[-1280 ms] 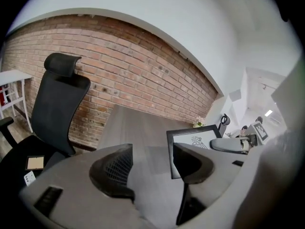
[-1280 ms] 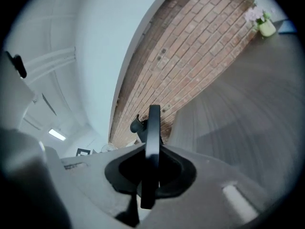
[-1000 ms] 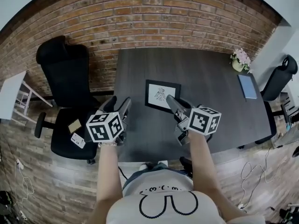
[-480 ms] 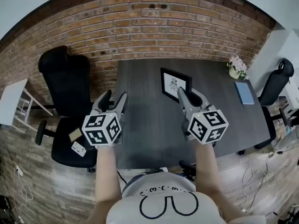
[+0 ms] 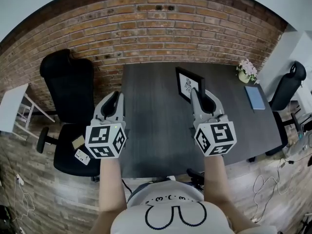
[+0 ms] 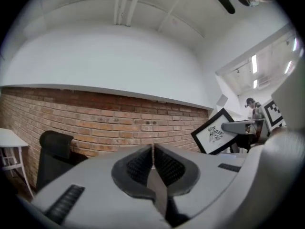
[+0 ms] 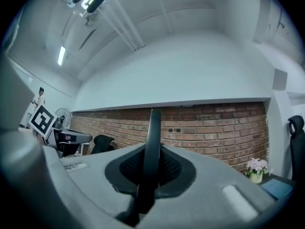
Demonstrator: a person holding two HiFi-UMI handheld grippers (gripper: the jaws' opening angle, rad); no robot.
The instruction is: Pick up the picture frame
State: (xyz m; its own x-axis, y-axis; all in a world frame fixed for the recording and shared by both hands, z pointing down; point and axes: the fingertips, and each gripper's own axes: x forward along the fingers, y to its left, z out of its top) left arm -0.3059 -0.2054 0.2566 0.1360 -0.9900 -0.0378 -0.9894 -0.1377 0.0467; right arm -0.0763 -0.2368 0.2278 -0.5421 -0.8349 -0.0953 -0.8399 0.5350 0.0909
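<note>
My right gripper is clamped on the picture frame's edge at 1 o'clock. Left gripper at 9 o'clock is closing, jaws nearly together on nothing.

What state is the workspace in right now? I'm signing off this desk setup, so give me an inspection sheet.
Surface: dark table, mostly bare.
Job's things: picture frame, off the table, tilted, gripped by its edge.
Clutter: flower pot and blue flat item at the table's right side; two small items on the left chair's seat.
Grippers: right gripper shut on the picture frame; left gripper jaws closing, nothing between them.
Cables: loose cables on the floor at right; more at left.
Surroundings: brick wall; black office chair at left, another at right; white side table far left.
</note>
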